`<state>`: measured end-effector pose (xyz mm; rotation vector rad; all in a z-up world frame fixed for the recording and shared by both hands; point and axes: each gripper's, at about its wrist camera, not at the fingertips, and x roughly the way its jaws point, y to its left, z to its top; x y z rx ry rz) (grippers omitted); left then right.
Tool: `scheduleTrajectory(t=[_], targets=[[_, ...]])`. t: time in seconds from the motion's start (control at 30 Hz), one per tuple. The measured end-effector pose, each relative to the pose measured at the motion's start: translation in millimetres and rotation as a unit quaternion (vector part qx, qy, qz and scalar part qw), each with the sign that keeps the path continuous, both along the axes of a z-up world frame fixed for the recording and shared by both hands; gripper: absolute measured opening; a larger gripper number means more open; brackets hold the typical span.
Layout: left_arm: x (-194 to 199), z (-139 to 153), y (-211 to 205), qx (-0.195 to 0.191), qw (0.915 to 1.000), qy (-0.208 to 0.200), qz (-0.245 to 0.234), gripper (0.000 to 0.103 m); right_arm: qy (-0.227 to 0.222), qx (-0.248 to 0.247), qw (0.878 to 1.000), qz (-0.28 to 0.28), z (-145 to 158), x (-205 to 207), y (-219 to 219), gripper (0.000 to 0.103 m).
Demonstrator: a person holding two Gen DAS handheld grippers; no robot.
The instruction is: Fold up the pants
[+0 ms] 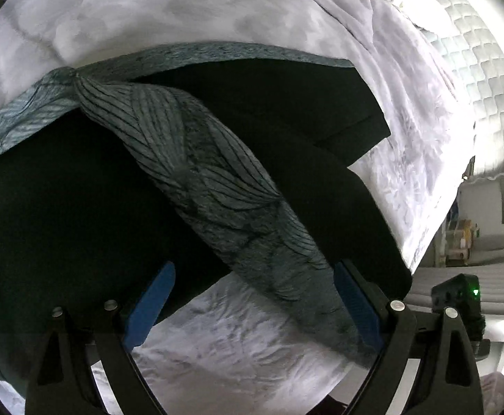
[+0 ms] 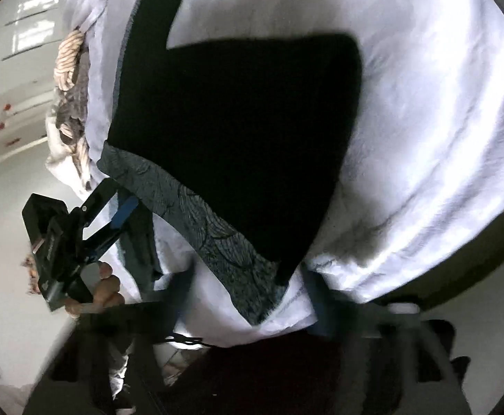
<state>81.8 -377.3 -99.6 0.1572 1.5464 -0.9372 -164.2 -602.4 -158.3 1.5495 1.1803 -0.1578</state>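
Black pants (image 1: 62, 190) lie spread on a pale bedspread (image 1: 148, 10). A grey patterned band (image 1: 200, 173) runs along their top edge, and a twisted length of it crosses them diagonally. My left gripper (image 1: 252, 306) is open, its blue pads (image 1: 150, 304) wide apart. The band's lower end passes between them, close to the right pad. In the right wrist view the pants (image 2: 234, 131) form a dark block and the band (image 2: 210, 231) slants down to my right gripper (image 2: 250, 301). That gripper is blurred, its jaws apart around the band's end. A hand (image 2: 106, 287) holds the left gripper (image 2: 113, 204) at the bed's left edge.
A quilted mattress surface (image 1: 476, 79) shows beyond the bedspread at the far right. Crumpled striped clothes (image 2: 72, 55) lie piled at the bed's left edge, with pale floor (image 2: 10, 190) below them. A black box with a green light (image 1: 456, 294) sits beside my left gripper's right finger.
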Motion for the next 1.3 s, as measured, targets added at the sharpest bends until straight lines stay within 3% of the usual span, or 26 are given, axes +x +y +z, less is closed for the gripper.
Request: scheduleTrajectory(t=[0.1,0.27,0.53,0.6,0.67,0.77,0.83,0.93,1.0,1.03,1.07,1.17,1.23,1.3], targets=[[7.1,11.3,-6.5,-0.027,0.9992,0.018,0.021,0.094,-0.043,0.0,0.999,-0.008,20.5,15.0,-0.8,0.021],[31.4,31.8,-33.2,-0.058,0.997,0.001,0.05,0.094,-0.117,-0.022,0.992,-0.03,63.4,50.4,-51.6,0.021],[87.7,54.9,-72.9,-0.065,0.9902,-0.082,0.093,0.094,-0.15,-0.08,0.984,-0.052,73.6,153.8,-163.0,0.022],[99.7,65.1,-69.7,-0.061,0.986,-0.111,0.108,0.094,-0.137,-0.096,0.984,-0.056,71.3,171.4,-190.1,0.029],[107.2,69.3,-62.6,-0.051,0.9829,-0.129,0.121,0.094,-0.101,-0.125,0.986,-0.045,73.7,181.7,-210.9,0.076],[113.5,67.4,-39.3,-0.026,0.9778,-0.149,0.145,0.094,-0.102,-0.171,0.979,-0.032,87.7,168.5,-213.7,0.076],[112.0,55.2,-21.1,0.004,0.9757,-0.151,0.159,0.094,-0.067,-0.213,0.974,-0.025,87.2,143.9,-205.9,0.076],[105.3,26.1,-3.6,0.056,0.9745,-0.14,0.166,0.094,-0.024,-0.198,0.979,-0.034,53.6,120.2,-205.4,0.068],[98.7,5.6,2.1,0.082,0.974,-0.12,0.174,0.094,-0.002,-0.171,0.984,-0.041,24.0,120.1,-203.8,0.045],[95.9,0.6,1.9,0.088,0.9734,-0.117,0.176,0.094,0.0,-0.158,0.987,-0.042,10.3,125.3,-203.8,0.01],[93.1,-2.6,1.3,0.092,0.9728,-0.117,0.178,0.094,-0.003,-0.152,0.988,-0.041,5.3,126.2,-205.0,0.006],[88.8,-7.8,-7.9,0.103,0.9688,-0.146,0.172,0.094,-0.038,-0.188,0.981,-0.034,20.5,142.8,-207.8,0.006],[92.0,-25.9,-13.6,0.134,0.9662,-0.151,0.16,0.094,0.002,-0.213,0.977,-0.003,15.3,146.0,-210.9,0.006],[96.4,-38.4,-15.1,0.152,0.9654,-0.139,0.161,0.094,0.033,-0.207,0.978,0.016,1.7,145.4,-210.6,0.006]])
